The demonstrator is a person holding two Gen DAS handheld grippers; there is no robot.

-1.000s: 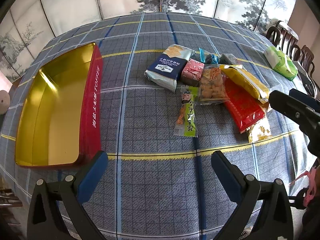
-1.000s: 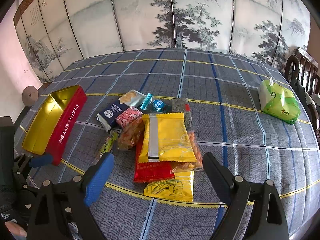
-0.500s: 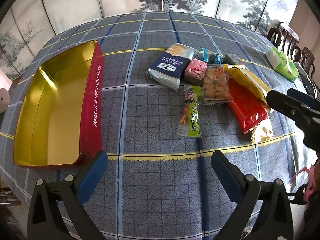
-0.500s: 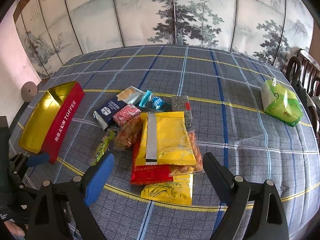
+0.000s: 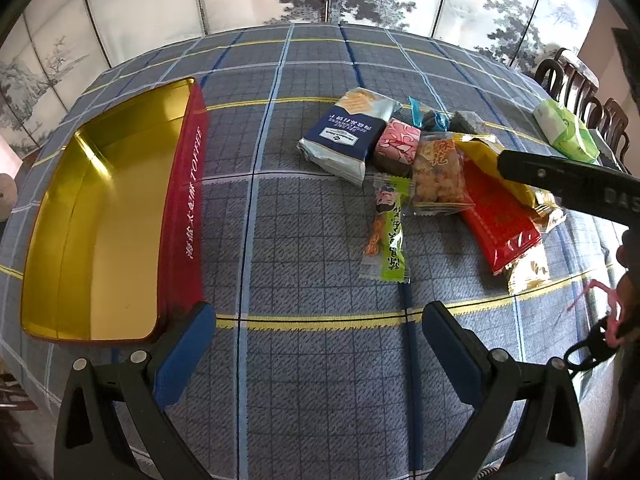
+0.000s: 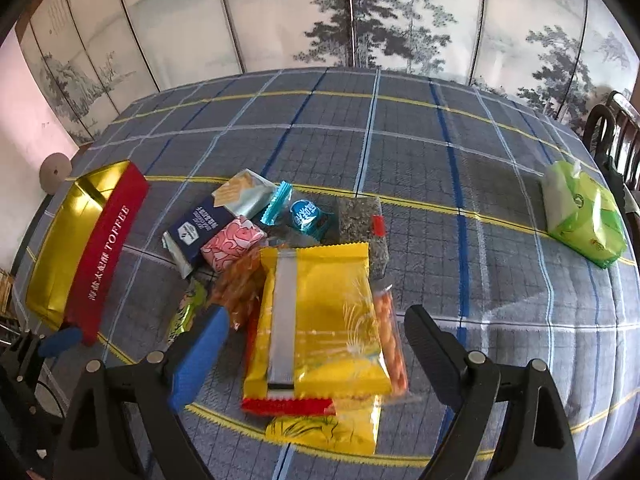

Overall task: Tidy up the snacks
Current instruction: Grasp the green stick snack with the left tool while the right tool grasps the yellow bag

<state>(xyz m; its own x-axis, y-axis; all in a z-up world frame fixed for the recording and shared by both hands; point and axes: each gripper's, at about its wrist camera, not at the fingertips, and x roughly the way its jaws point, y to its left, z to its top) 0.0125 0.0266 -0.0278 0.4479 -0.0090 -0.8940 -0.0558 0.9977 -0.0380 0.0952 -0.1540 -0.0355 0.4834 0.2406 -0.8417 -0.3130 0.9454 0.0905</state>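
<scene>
The right gripper (image 6: 316, 344) hangs with its fingers spread wide and nothing between the pads, directly over the big yellow packet (image 6: 320, 316) that tops the snack pile. Taking that yellow packet as the landmark: a red packet (image 6: 286, 404) pokes out from under its near edge, and a smaller yellow packet (image 6: 326, 430) lies nearer still, partly under the red one. A clear bag of orange snacks (image 6: 390, 344) shows along its right edge, and another clear bag of fried snacks (image 6: 240, 280) lies against its left edge. Beyond its far edge sit a pink wrapped sweet (image 6: 234, 246), a navy biscuit pack (image 6: 204, 226), a teal candy (image 6: 306, 216) and a dark speckled bar (image 6: 362, 232). To its left, partly hidden by the blue fingertip (image 6: 200, 360), lies a green stick packet (image 6: 186, 312).

The left gripper (image 5: 316, 344) is also spread apart and holds nothing, hovering above bare plaid tablecloth (image 5: 312, 392), well to the left of the yellow packet (image 5: 480, 152). The green stick packet (image 5: 386, 240) lies between it and the pile. Farther left of the yellow packet stands the open red toffee tin (image 5: 184, 216), gold inside, with nothing in it. Far to the yellow packet's right rests a green tissue pack (image 6: 584, 216), well apart from the pile.
</scene>
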